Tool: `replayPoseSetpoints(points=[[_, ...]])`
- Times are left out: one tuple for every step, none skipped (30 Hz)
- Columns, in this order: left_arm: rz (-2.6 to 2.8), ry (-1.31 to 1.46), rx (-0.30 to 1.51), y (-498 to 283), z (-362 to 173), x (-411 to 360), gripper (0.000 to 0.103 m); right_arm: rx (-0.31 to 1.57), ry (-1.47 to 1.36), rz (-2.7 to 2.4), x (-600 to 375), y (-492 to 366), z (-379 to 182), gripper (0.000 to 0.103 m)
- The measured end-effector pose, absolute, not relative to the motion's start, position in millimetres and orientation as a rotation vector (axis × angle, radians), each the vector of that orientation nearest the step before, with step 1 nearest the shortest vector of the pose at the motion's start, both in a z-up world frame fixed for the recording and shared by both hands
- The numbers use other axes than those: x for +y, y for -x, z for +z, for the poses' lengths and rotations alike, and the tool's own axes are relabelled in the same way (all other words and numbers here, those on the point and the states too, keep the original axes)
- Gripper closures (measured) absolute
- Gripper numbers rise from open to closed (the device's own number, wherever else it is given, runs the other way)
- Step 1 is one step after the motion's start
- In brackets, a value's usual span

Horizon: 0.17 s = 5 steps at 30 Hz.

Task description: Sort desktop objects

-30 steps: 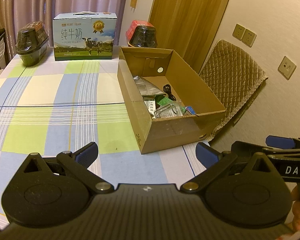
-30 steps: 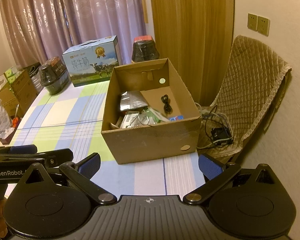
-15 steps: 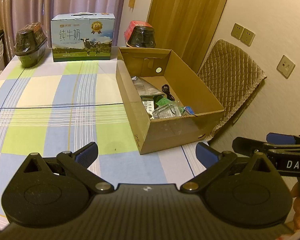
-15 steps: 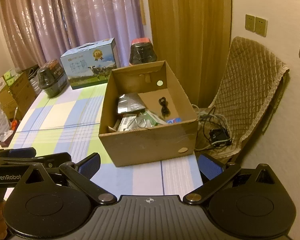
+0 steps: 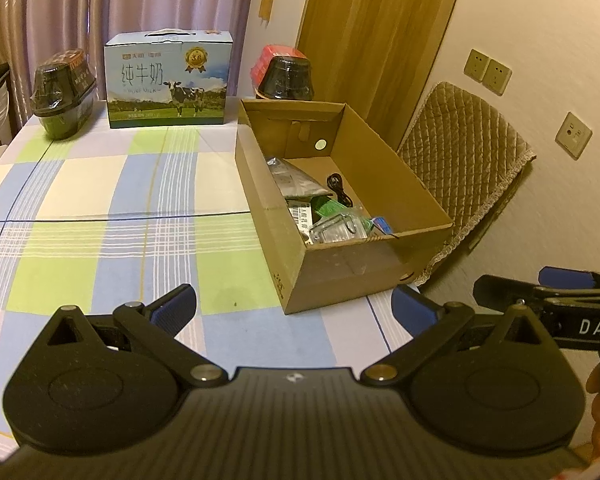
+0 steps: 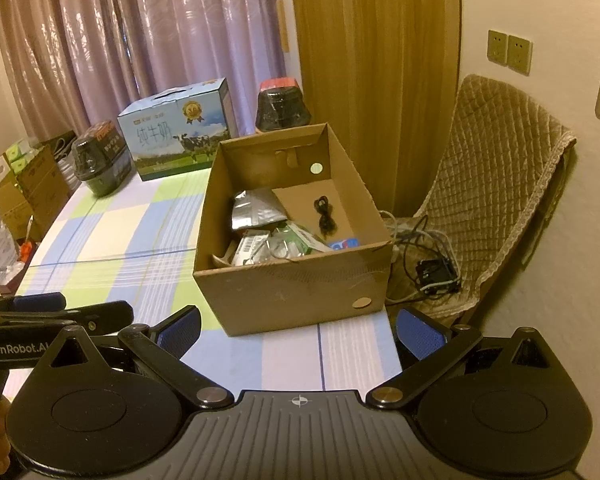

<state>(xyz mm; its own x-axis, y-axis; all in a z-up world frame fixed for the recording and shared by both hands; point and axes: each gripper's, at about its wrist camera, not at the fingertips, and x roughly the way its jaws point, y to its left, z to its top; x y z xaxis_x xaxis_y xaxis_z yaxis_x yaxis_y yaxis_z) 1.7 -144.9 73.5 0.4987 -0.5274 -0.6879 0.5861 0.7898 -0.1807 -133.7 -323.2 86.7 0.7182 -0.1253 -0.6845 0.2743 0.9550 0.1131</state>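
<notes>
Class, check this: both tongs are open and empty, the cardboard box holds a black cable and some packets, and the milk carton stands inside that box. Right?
One error. The milk carton stands on the tablecloth, outside the cardboard box, as the left wrist view shows. The left tongs and right tongs are open and empty; the black cable lies in the box.

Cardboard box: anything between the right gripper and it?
Nothing visible. Only bare tablecloth lies between the open right gripper and the near wall of the cardboard box. The left gripper sits off to the side, clear of that path.

Cardboard box (image 5: pixel 340 268) on table's (image 5: pixel 100 200) right edge; milk carton (image 5: pixel 168 80) behind.
</notes>
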Motion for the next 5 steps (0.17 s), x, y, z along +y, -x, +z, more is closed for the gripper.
replayPoseSetpoints(points=[[-0.672, -0.08, 0.799, -2.8, 73.5, -144.0, 0.001, 0.74, -0.212, -0.224, -323.5, 133.5, 86.2, 0.002], [-0.667, -0.085, 0.795, -3.4, 73.6, -143.8, 0.001, 0.741, -0.213, -0.225, -323.8, 133.4, 86.0, 0.002], [-0.66, -0.089, 0.789, -4.0, 73.6, -143.1, 0.001, 0.742, -0.213, -0.226, -323.7, 133.6, 85.4, 0.002], [-0.657, -0.09, 0.782, -4.1, 73.4, -142.2, 0.001, 0.742, -0.214, -0.227, -323.7, 133.8, 84.8, 0.002], [-0.654, -0.092, 0.777, -4.5, 73.5, -141.3, 0.001, 0.743, -0.214, -0.227, -323.8, 133.9, 84.4, 0.002]])
